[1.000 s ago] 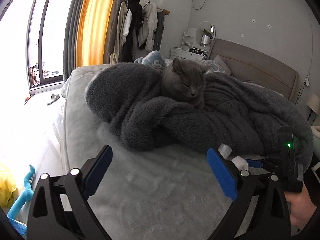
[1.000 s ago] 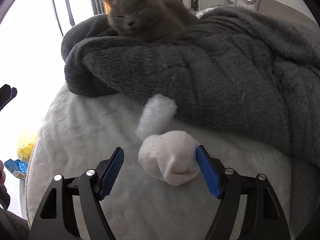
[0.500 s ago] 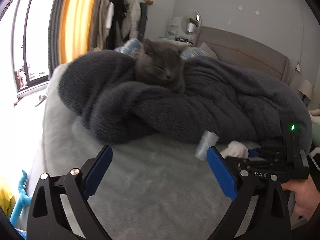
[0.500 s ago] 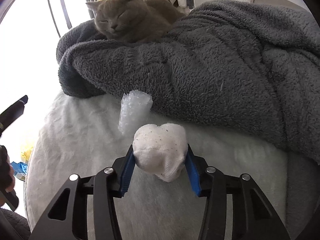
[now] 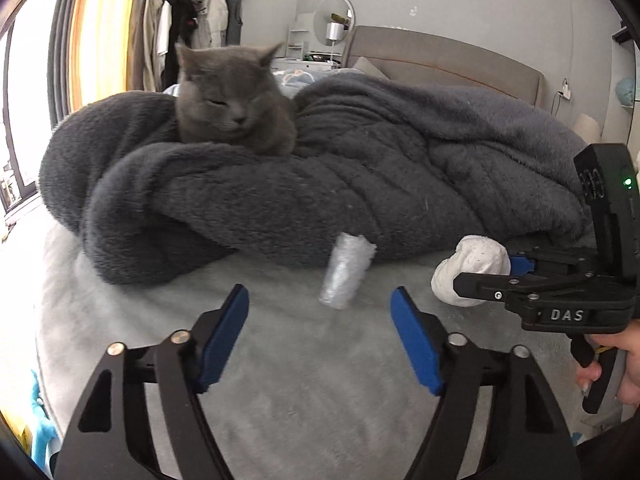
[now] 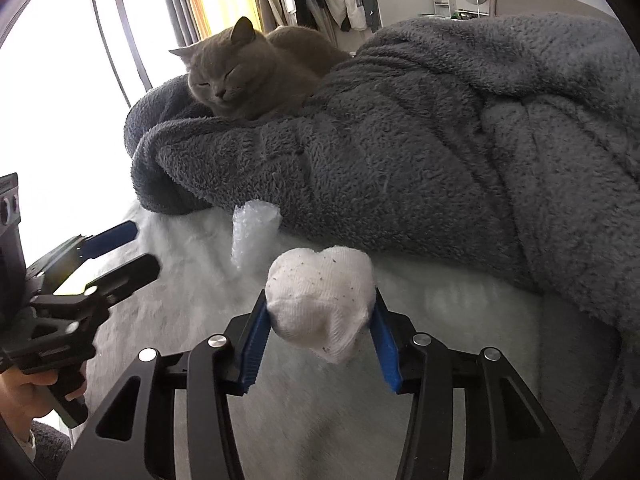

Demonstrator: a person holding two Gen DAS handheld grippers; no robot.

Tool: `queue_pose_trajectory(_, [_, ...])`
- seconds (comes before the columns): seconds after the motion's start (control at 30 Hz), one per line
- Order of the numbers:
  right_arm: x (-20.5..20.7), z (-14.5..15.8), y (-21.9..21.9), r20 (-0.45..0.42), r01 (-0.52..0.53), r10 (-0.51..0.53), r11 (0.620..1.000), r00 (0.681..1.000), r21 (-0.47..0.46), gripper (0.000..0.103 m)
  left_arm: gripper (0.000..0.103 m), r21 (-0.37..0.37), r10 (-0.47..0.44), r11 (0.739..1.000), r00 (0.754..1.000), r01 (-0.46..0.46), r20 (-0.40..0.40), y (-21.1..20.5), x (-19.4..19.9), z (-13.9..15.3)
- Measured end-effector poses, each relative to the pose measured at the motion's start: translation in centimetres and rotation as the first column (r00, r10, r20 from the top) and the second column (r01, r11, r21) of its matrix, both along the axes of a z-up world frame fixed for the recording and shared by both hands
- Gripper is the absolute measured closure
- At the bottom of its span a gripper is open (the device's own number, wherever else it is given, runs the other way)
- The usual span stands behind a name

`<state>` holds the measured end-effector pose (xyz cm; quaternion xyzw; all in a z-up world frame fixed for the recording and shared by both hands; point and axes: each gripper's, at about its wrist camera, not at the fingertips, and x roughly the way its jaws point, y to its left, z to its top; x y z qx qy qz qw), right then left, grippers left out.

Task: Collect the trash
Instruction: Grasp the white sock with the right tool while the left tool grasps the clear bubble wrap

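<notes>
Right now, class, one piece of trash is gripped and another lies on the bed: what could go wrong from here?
1. The white wad bulges past the right hand-held gripper's pads, so it might slip out in carrying.
2. The bubble wrap leans against the blanket; the open left hand-held gripper could pinch fleece along with it.
3. The cat dozes on that blanket; tugging it may startle the animal.

My pads are blue on black arms; the wad is white with dark specks, the blanket charcoal, the cat grey.
</notes>
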<state>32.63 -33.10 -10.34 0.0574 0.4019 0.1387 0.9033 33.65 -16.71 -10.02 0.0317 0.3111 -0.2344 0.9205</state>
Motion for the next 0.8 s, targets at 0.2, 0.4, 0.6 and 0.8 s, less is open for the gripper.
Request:
queue_pose_trajectory(0.2, [-0.6, 0.2, -0.9, 0.011, -0.002, 0.002, 1.000, 1.000, 0.006, 0.055, 0.037, 0.015, -0.037, 0.999, 0.999, 0.037, -0.012, -1.8, 1.0, -0.7])
queue_pose_trajectory(0.4, [-1.4, 0.4, -2.1, 0.019, -0.005, 0.004, 1.000, 1.000, 0.020, 0.055, 0.040, 0.032, -0.047, 0.998, 0.999, 0.048, -0.026, -3.1, 1.9, -1.1])
queue_pose_trajectory(0.6, [-2.3, 0.3, -2.8, 0.021, -0.026, 0.025, 0.999, 0.999, 0.019, 0.055, 0.048, 0.050, -0.052, 0.997, 0.997, 0.055, -0.051, -4.6, 2.9, -1.7])
queue_pose_trajectory(0.8, [-3.1, 0.2, -3.8, 0.022, -0.031, 0.031, 0.999, 0.999, 0.025, 0.055, 0.053, 0.070, -0.038, 0.997, 0.996, 0.043, -0.080, -5.3, 3.9, -2.4])
